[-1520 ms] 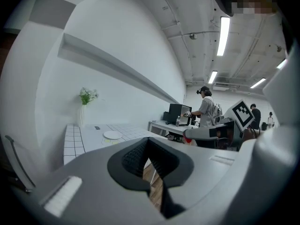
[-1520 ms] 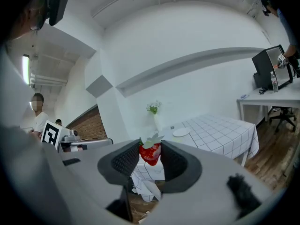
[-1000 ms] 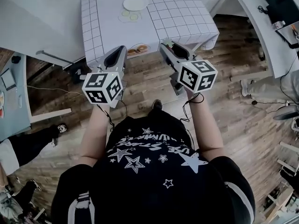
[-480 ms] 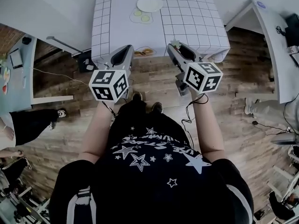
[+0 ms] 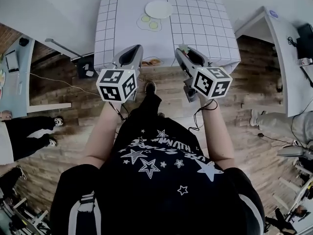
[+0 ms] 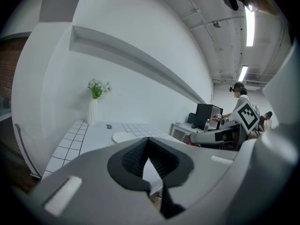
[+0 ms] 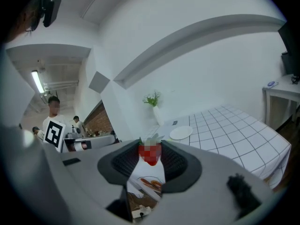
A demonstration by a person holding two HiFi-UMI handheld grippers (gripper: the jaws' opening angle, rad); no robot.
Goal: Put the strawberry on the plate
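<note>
Red strawberry (image 7: pixel 150 156), leafy cap up, clamped between the dark ribbed pads of right tongs (image 7: pixel 151 149), close to their tips, held in the air and resting on nothing. Beside them, at about the same height, left tongs (image 6: pixel 149 144), tips meeting, nothing between. Both held out in front of the body, well apart from each other, marker cubes toward the chest, noses toward the bench (image 5: pixel 205 33). From the head view, tips overlapping the bench's near edge; over it or short of it, cannot tell. White cloth (image 5: pixel 215 13) with a dark grid over the bench, hanging down the front. Far back on the cloth, plate (image 5: pixel 159 9), round, white, bare, well apart from the strawberry. Just in front of the plate, two pale yellow-green slices (image 5: pixel 145 18) side by side on a pale mat (image 5: pixel 141 24). At the front edge, between the two tongs in the head view, an orange-brown patch (image 5: pixel 152 61), food or a print, cannot tell. At the far end, left side, vase (image 6: pixel 92 112) with green sprigs, against the white wall. Underneath, wooden floor (image 5: pixel 254 97), with a shoe (image 5: pixel 150 87) showing between the arms. Low in the head view, black shirt (image 5: pixel 161 180) with white stars. Off to the left, legs (image 5: pixel 29 136) of someone standing by, in black trousers.
</note>
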